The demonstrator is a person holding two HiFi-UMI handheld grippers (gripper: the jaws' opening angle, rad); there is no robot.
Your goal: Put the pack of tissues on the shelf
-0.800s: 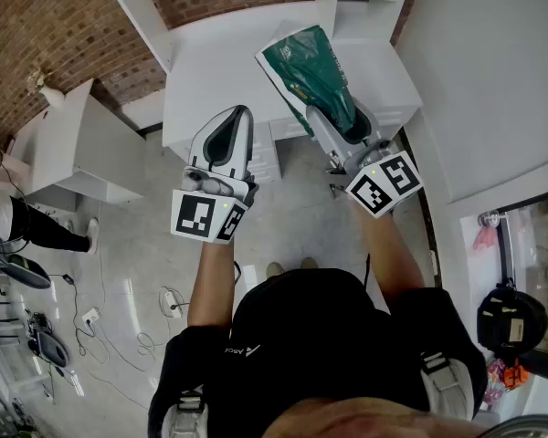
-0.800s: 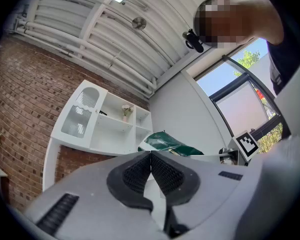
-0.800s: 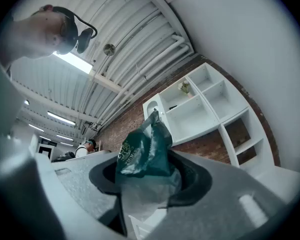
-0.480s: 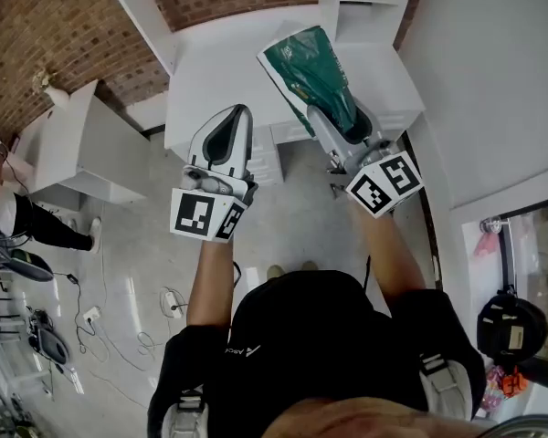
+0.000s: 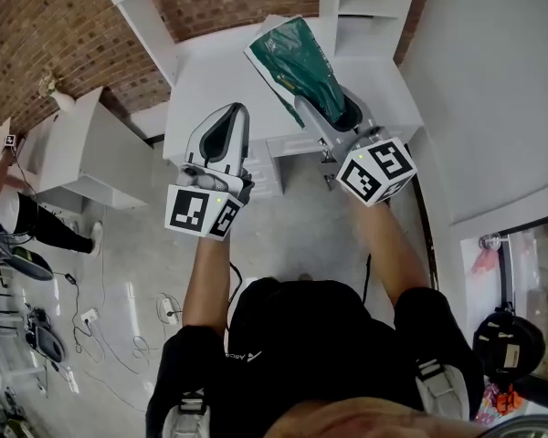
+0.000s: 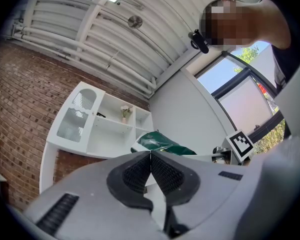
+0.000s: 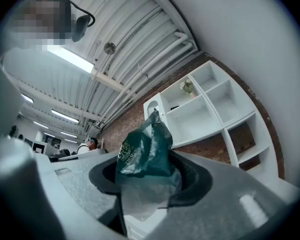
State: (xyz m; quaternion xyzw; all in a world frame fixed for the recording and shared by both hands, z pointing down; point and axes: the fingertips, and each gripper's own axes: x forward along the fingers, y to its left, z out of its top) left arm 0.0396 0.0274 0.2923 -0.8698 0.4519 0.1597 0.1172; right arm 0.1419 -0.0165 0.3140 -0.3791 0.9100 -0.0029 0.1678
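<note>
My right gripper [image 5: 340,117] is shut on the green and white pack of tissues [image 5: 298,62], which sticks out ahead of it over the white cabinet top [image 5: 219,71]. In the right gripper view the pack of tissues [image 7: 142,154] stands between the jaws [image 7: 146,184], with the white shelf unit [image 7: 205,104] behind it. My left gripper [image 5: 221,135] is shut and empty, to the left of the pack and level with it. In the left gripper view its jaws [image 6: 150,171] meet; the pack [image 6: 162,143] and the shelf unit [image 6: 110,124] lie beyond.
A brick wall [image 5: 64,35] runs behind the white furniture. A low white cabinet [image 5: 82,153] stands at the left, with cables and a power strip [image 5: 169,301] on the floor. A person [image 5: 18,217] stands at the far left. A white wall [image 5: 493,89] is on the right.
My right gripper with the pack of tissues has moved up and slightly left, toward the shelf unit. The left gripper has shifted up a little.
</note>
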